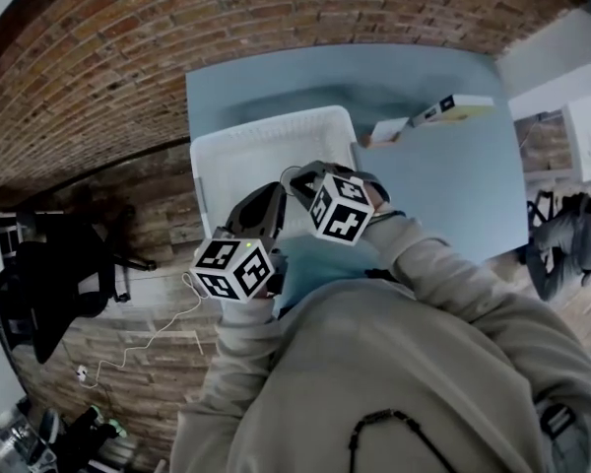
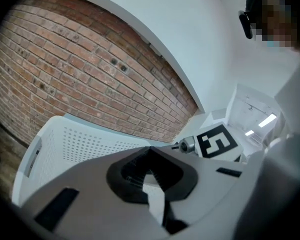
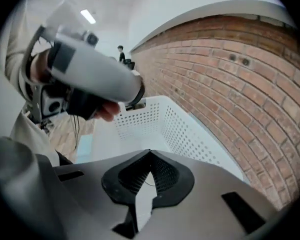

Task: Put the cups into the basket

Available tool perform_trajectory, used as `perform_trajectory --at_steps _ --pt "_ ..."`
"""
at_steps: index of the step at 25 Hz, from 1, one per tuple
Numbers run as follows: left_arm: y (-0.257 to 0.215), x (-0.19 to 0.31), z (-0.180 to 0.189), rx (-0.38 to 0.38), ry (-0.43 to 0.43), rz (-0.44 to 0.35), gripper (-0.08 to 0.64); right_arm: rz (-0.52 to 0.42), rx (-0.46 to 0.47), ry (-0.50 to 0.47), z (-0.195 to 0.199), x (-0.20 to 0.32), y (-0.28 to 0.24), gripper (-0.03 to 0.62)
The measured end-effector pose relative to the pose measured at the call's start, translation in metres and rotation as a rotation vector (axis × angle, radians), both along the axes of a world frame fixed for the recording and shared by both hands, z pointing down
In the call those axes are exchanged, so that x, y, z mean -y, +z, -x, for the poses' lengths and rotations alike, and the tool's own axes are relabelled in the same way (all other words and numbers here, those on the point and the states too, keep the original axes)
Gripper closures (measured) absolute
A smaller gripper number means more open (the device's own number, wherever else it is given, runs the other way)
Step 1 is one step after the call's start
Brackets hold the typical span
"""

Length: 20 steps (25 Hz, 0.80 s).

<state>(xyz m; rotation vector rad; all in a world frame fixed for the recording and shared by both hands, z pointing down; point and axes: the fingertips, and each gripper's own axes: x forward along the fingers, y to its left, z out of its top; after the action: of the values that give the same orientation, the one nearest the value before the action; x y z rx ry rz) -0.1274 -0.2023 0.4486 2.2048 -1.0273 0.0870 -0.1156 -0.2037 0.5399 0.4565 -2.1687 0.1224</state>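
The white perforated basket (image 1: 238, 156) stands on the blue table (image 1: 453, 195), against the brick wall. Both grippers hover over its near side. My left gripper (image 1: 267, 195) is shut with nothing between its jaws, and the basket's wall (image 2: 75, 140) lies ahead of it. My right gripper (image 1: 301, 175) is also shut and empty, pointing down into the basket (image 3: 182, 129). The part of the basket's floor that shows is bare. The left gripper (image 3: 92, 76) shows in the right gripper view, held in a hand. No cup is visible in any view.
A flat white box (image 1: 453, 108) and a small card (image 1: 389, 130) lie at the table's far right. A black office chair (image 1: 64, 269) and a white cable (image 1: 143, 348) are on the floor to the left. The brick wall (image 2: 80, 69) runs behind the basket.
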Motion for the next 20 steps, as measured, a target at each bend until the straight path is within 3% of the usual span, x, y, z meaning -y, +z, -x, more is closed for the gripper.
perform_trajectory --at_steps 3,6,13,16,20 --pt "-0.010 -0.012 -0.004 0.018 0.015 -0.036 0.571 0.056 0.190 0.087 -0.002 -0.011 -0.026 0.581" --pt "-0.026 -0.018 -0.011 0.042 0.040 -0.097 0.571 0.056 0.365 0.140 -0.012 -0.014 -0.059 0.581" --pt "-0.062 -0.041 -0.041 0.038 0.155 -0.234 0.571 0.061 0.655 0.256 -0.061 -0.024 -0.125 0.581" --pt "-0.078 -0.051 -0.058 0.004 0.223 -0.301 0.571 0.027 0.742 0.289 -0.079 -0.027 -0.153 0.581" --pt "-0.087 -0.059 -0.072 -0.039 0.267 -0.330 0.571 -0.066 0.781 0.293 -0.096 -0.039 -0.183 0.583"
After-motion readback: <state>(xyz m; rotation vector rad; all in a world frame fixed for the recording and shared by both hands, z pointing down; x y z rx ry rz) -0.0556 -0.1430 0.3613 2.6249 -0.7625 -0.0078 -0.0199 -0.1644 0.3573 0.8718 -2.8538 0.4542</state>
